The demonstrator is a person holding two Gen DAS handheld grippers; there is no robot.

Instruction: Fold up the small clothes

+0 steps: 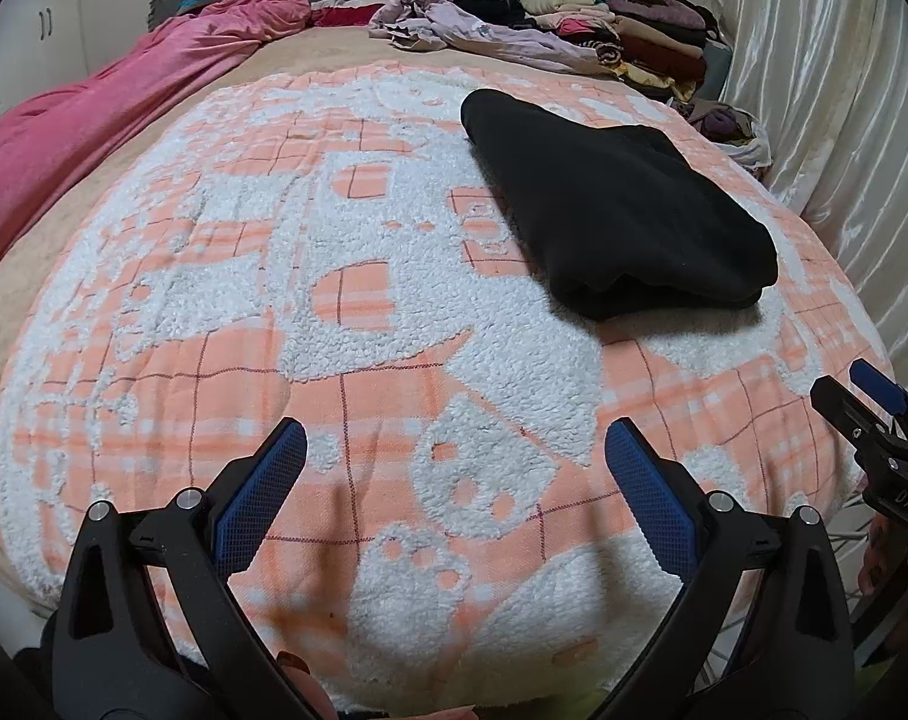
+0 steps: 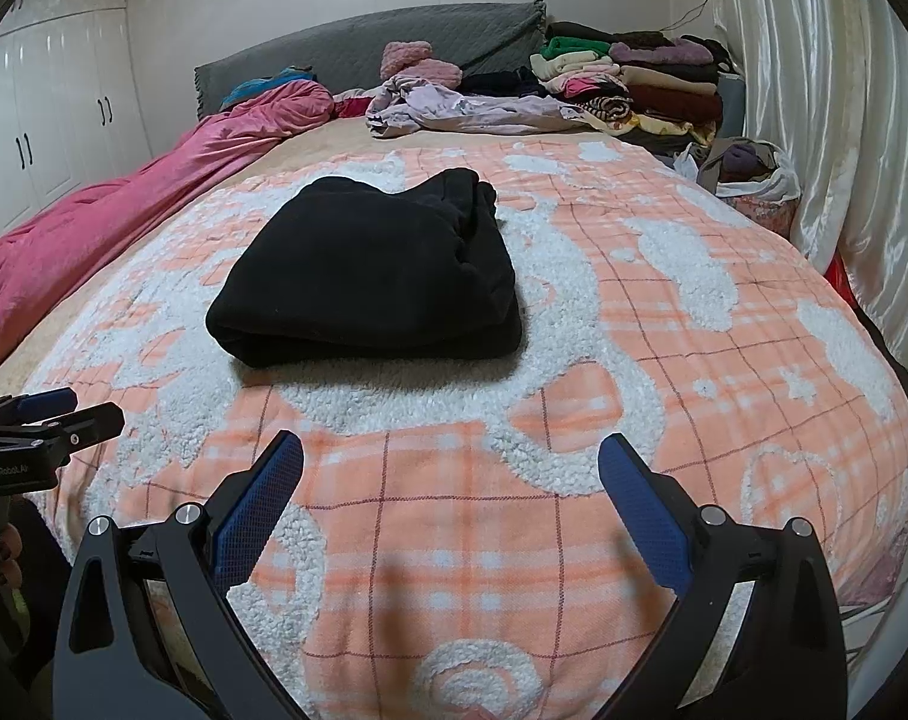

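Hovering: left tongs (image 1: 454, 468) and right tongs (image 2: 451, 477) both spread wide, empty. Folded black garment (image 2: 370, 276) sits on bed blanket (image 2: 664, 372). Risk: a one-layer pinch unrolls the fold.

A: State the item under work.

B: One black garment (image 1: 619, 204), soft fleece-like fabric, folded into a compact, roughly rectangular bundle of several layers.

A: Position?

B: It lies flat on the orange-and-white checked blanket (image 1: 346, 324), in the right half of the left wrist view and slightly left of centre in the right wrist view (image 2: 370, 276).

A: Edge condition?

B: The near edge is a rounded fold with stacked layers visible. The far end is uneven; a bunched portion rises at the far right corner in the right wrist view.

A: Contact?

B: Nothing touches it except the blanket beneath.
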